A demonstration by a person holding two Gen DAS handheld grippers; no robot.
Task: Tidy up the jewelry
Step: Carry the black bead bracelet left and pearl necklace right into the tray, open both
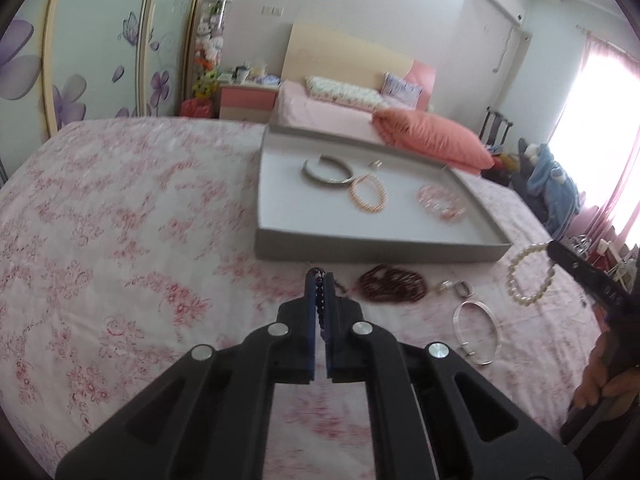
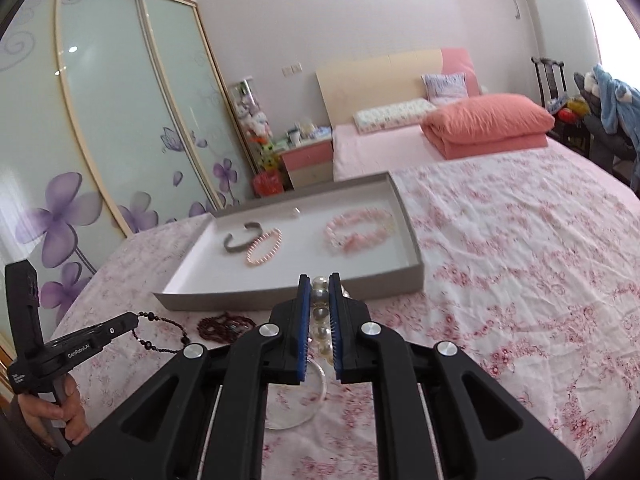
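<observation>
My left gripper (image 1: pixel 319 276) is shut on a dark beaded bracelet (image 2: pixel 160 330), held above the bedspread just short of the grey tray (image 1: pixel 380 246). My right gripper (image 2: pixel 319 280) is shut on a white pearl bracelet (image 1: pixel 528 276), lifted near the tray's front wall (image 2: pixel 280 294). The tray holds a grey cuff bangle (image 1: pixel 326 172), a peach pearl bracelet (image 1: pixel 368 193), a pink crystal bracelet (image 1: pixel 441 202) and a small silver piece (image 1: pixel 375 164). On the bedspread lie a dark red bead strand (image 1: pixel 392 283), a clear bangle (image 1: pixel 478 331) and a small pale ring piece (image 1: pixel 460 288).
The tray sits on a bed with a pink floral cover (image 1: pixel 120 220). A second bed with an orange folded quilt (image 2: pixel 488 124) stands behind. Sliding wardrobe doors with purple flowers (image 2: pixel 80 140) are to the left. A chair with blue clothing (image 2: pixel 608 104) is at right.
</observation>
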